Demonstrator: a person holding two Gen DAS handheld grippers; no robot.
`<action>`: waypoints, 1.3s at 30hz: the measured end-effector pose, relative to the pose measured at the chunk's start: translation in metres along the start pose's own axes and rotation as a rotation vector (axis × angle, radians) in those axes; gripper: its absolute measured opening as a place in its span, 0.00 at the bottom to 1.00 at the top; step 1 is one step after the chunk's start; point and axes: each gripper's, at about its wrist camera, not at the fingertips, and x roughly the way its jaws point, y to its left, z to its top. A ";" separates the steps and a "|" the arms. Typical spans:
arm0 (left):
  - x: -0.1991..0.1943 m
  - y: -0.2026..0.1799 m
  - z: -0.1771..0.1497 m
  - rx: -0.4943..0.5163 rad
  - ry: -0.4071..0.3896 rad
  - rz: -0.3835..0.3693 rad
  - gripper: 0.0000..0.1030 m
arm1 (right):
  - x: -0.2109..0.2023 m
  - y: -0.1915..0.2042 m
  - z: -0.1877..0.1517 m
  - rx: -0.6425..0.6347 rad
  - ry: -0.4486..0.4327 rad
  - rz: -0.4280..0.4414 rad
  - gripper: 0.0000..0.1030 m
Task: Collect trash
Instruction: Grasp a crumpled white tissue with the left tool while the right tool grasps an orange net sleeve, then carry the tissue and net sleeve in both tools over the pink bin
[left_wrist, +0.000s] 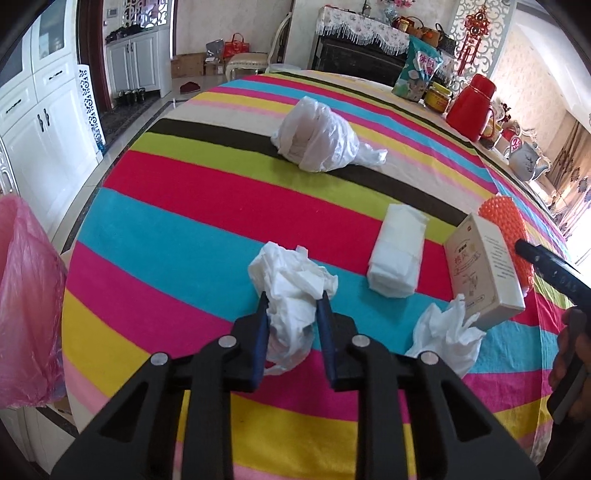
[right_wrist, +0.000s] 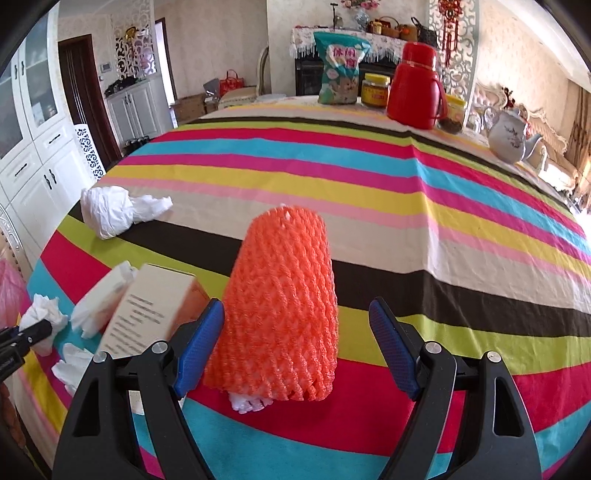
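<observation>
The desk (left_wrist: 207, 206) is covered by a striped cloth, and the trash is spread over its near part. At the left edge hangs a pink bag (left_wrist: 26, 295), which I judge to be the place where the trash must go.

On the right side, the orange foam net (right_wrist: 280, 314) lies on the cloth between the fingers of the right claw (right_wrist: 297, 343). This claw stands wide open; its left pad is just beside the net and the right pad is apart from it, so nothing is held. Just beside the net, on its left, is a paper box (right_wrist: 151, 314). To do it well, the claw should be centred on the net before closing, so the box is not pushed.

Nearer the middle, a folded tissue pack (left_wrist: 397, 254) and a white plastic bag (left_wrist: 317, 136) wait on the cloth.

The left claw (left_wrist: 291, 325) is closed on the crumpled tissue (left_wrist: 291, 284), with both blue pads pressing its lower part. The tissue is soft, so I think the grip should be kept firm while lifting, and the tissue carried straight to the pink bag. A second crumpled tissue (left_wrist: 443, 328) lies near, to the right.
</observation>
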 end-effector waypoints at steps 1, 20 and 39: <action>-0.001 -0.002 0.001 0.003 -0.004 -0.006 0.21 | 0.002 0.000 0.000 -0.002 0.004 -0.001 0.72; -0.027 -0.015 0.007 0.027 -0.071 -0.040 0.20 | -0.003 0.004 -0.001 -0.010 0.001 0.069 0.34; -0.095 0.022 0.014 -0.010 -0.200 -0.027 0.20 | -0.073 0.033 0.017 -0.058 -0.149 0.089 0.34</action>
